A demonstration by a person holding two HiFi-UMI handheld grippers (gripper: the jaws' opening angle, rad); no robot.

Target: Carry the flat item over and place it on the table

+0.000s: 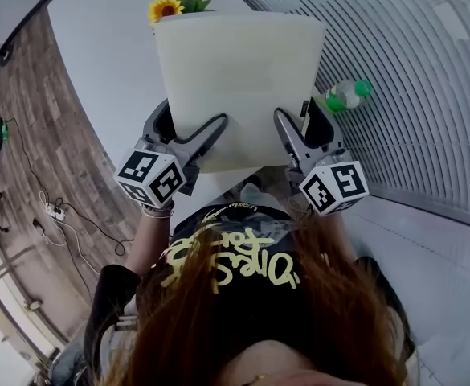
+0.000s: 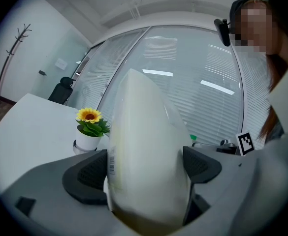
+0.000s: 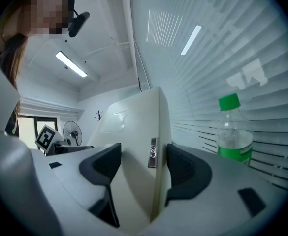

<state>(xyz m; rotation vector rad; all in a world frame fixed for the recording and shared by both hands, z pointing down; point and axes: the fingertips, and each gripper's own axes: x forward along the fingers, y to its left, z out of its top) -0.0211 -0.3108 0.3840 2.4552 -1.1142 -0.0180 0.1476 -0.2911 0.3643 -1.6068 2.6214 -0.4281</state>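
A flat cream-white panel [image 1: 239, 79] is held up in front of the person, over the white table [image 1: 110, 51]. My left gripper [image 1: 188, 124] is shut on its lower left edge, and my right gripper [image 1: 300, 119] is shut on its lower right edge. In the left gripper view the panel [image 2: 144, 141] bulges between the dark pads of the left gripper [image 2: 144, 168]. In the right gripper view the panel [image 3: 136, 127], with a small label on its edge, stands upright in the right gripper [image 3: 143, 166]. The panel hides much of the table behind it.
A potted sunflower [image 1: 167, 7] [image 2: 89, 124] stands on the table beyond the panel. A green-capped bottle [image 1: 344, 95] [image 3: 235, 132] stands at the right by the curved wall of blinds [image 1: 411, 71]. Wooden floor with cables [image 1: 54, 207] lies to the left.
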